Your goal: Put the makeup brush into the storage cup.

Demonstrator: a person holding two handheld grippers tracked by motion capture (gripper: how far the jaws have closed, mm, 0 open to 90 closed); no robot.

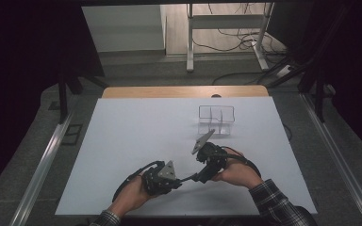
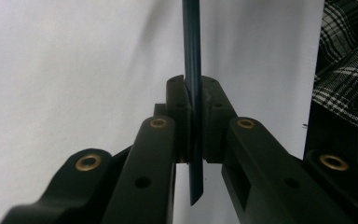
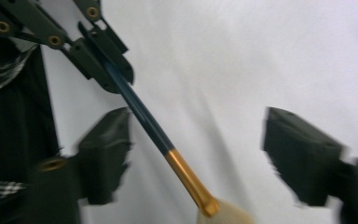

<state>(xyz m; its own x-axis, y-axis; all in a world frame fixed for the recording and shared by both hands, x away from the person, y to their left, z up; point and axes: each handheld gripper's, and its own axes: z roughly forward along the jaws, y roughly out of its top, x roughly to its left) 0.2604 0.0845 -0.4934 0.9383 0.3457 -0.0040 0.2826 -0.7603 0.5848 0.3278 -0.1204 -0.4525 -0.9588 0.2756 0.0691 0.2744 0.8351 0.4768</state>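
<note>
A brush with a dark blue handle [image 2: 192,42] runs straight up between the pads of my left gripper [image 2: 193,88], which is shut on it; its cut end pokes out below the jaws. In the right gripper view the same handle [image 3: 142,114] slants down to a gold ferrule [image 3: 189,179] and pale bristles [image 3: 223,215]. The left gripper [image 3: 105,60] grips it at the upper left. My right gripper [image 3: 198,126] is open, its jaws wide on either side of the brush without touching it. From above, both grippers [image 1: 181,181] [image 1: 201,176] meet near the table's front edge.
A clear plastic box with dividers [image 1: 216,120] stands on the white table [image 1: 136,136] beyond the right hand. A plaid sleeve [image 2: 345,70] lies close on the right of the left gripper view. Dark floor and metal rails flank the table.
</note>
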